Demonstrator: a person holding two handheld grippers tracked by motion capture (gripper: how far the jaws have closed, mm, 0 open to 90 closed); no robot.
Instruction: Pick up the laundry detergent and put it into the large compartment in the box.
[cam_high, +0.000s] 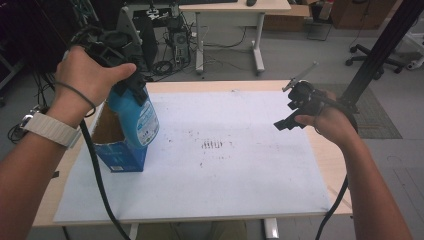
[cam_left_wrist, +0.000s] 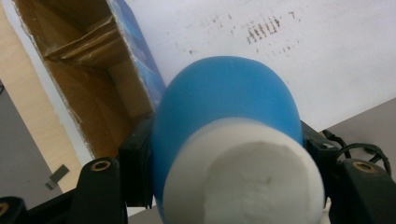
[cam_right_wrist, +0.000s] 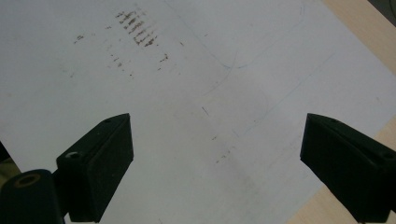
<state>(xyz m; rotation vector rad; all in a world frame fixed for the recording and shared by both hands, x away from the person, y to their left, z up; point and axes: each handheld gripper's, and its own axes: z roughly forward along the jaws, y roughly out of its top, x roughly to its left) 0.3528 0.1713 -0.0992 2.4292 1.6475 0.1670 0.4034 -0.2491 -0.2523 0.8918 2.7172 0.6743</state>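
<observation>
A blue bottle (cam_high: 136, 116) with a white cap (cam_left_wrist: 243, 179) hangs tilted over an open blue cardboard box (cam_high: 120, 156) at the left of the table. My left gripper (cam_high: 134, 89) is shut on the bottle's upper part, its jaws pressing both sides of the blue body (cam_left_wrist: 224, 102). The bottle's lower end sits at the box's open top; I cannot tell whether it touches the box. The brown inside of the box (cam_left_wrist: 79, 70) shows beside the bottle. My right gripper (cam_high: 289, 114) hovers over the right side of the mat, open (cam_right_wrist: 215, 154), with nothing between its jaws.
A white mat (cam_high: 225, 175) with dark smudges (cam_high: 212, 145) in its middle covers most of the wooden table (cam_high: 330, 160). Behind the table stand a white desk (cam_high: 235, 10), cables and equipment on the floor. A dark post (cam_high: 375, 50) rises at the right.
</observation>
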